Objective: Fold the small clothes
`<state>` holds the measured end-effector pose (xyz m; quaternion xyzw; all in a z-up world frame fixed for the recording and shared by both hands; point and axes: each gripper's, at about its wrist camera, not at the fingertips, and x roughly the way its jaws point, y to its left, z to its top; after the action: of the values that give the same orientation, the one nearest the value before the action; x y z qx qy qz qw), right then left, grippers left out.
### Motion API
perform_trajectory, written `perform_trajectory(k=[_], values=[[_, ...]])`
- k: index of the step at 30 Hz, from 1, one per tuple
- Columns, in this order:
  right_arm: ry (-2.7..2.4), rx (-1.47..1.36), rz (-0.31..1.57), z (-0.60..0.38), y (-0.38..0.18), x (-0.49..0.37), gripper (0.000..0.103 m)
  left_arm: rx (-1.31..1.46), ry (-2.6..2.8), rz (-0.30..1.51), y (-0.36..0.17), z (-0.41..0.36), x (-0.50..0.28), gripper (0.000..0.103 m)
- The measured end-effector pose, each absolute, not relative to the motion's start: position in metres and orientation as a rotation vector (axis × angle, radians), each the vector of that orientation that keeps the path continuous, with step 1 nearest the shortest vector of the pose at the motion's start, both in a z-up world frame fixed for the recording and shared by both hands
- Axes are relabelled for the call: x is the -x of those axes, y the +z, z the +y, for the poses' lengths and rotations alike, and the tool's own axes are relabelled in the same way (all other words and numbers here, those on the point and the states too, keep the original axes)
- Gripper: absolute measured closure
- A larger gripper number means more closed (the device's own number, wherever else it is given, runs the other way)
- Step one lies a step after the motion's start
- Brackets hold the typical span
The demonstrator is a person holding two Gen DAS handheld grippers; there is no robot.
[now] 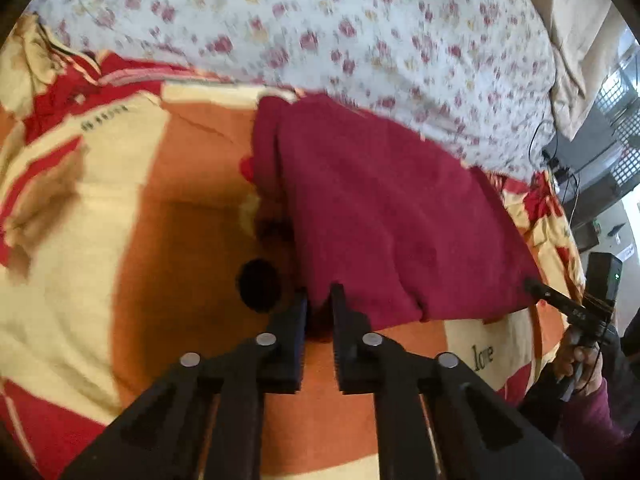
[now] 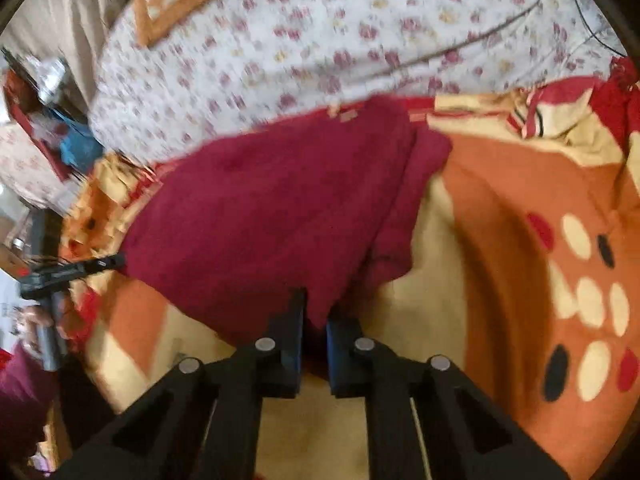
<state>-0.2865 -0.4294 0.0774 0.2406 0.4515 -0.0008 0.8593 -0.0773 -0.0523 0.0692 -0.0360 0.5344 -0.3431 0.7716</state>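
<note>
together two grippers, left gripper (image 1: pixel 319 300) and right gripper (image 2: pixel 314 312), pinch one maroon garment (image 1: pixel 380 208).

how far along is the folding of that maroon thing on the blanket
Early to midway, as far as one can judge. Done: the maroon garment lies spread on the orange and cream blanket, with one side apparently doubled over. In hand: the left claw and right claw each pinch its near edge. Left: carrying that edge over to make the fold, then any further folds; no tidy folded bundle shows yet.
</note>
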Motion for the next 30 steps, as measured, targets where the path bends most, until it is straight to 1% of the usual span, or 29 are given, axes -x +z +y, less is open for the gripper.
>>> perform_trajectory(k=[2, 4, 7, 8, 9, 10, 11, 12, 14, 17, 20, 22, 27, 28, 30], values=[[-0.006, -0.482, 0.92, -0.434, 0.094, 0.295, 0.096, 0.072, -0.732, 1.125, 0.078, -0.044, 0.079, 0.103], [-0.029, -0.455, 0.919, -0.437, 0.1, 0.302, 0.096, 0.067, -0.713, 1.14, 0.072, -0.042, 0.08, 0.103], [-0.057, -0.438, 0.994, -0.437, 0.078, 0.297, 0.096, 0.033, -0.669, 1.185, 0.047, -0.051, 0.084, 0.103], [-0.038, -0.467, 1.048, -0.437, 0.063, 0.295, 0.095, 0.047, -0.663, 1.177, 0.046, -0.05, 0.084, 0.103], [-0.038, -0.49, 1.057, -0.438, 0.06, 0.296, 0.095, 0.065, -0.662, 1.174, 0.047, -0.049, 0.084, 0.102], [-0.048, -0.505, 1.044, -0.44, 0.062, 0.297, 0.086, 0.081, -0.662, 1.182, 0.05, -0.047, 0.084, 0.101], [-0.067, -0.516, 1.029, -0.443, 0.07, 0.3, 0.075, 0.091, -0.655, 1.185, 0.054, -0.044, 0.083, 0.093], [-0.082, -0.513, 1.022, -0.446, 0.077, 0.3, 0.072, 0.099, -0.641, 1.174, 0.06, -0.042, 0.082, 0.085], [-0.107, -0.463, 0.985, -0.448, 0.097, 0.294, 0.071, 0.104, -0.617, 1.131, 0.072, -0.041, 0.08, 0.081], [-0.097, -0.386, 0.934, -0.442, 0.119, 0.27, 0.071, 0.101, -0.606, 1.074, 0.087, -0.052, 0.073, 0.081], [-0.068, -0.35, 0.909, -0.432, 0.125, 0.232, 0.071, 0.102, -0.595, 1.071, 0.088, -0.074, 0.059, 0.081], [-0.057, -0.327, 0.911, -0.422, 0.12, 0.198, 0.071, 0.099, -0.584, 1.088, 0.08, -0.091, 0.047, 0.081], [0.016, -0.335, 1.015, -0.394, 0.078, 0.113, 0.071, -0.036, -0.456, 1.089, 0.052, -0.117, 0.034, 0.081], [0.017, -0.322, 1.028, -0.389, 0.07, 0.101, 0.071, -0.029, -0.452, 1.09, 0.049, -0.117, 0.034, 0.08], [-0.016, -0.314, 1.067, -0.384, 0.044, 0.075, 0.071, -0.022, -0.437, 1.077, 0.049, -0.114, 0.036, 0.076]])
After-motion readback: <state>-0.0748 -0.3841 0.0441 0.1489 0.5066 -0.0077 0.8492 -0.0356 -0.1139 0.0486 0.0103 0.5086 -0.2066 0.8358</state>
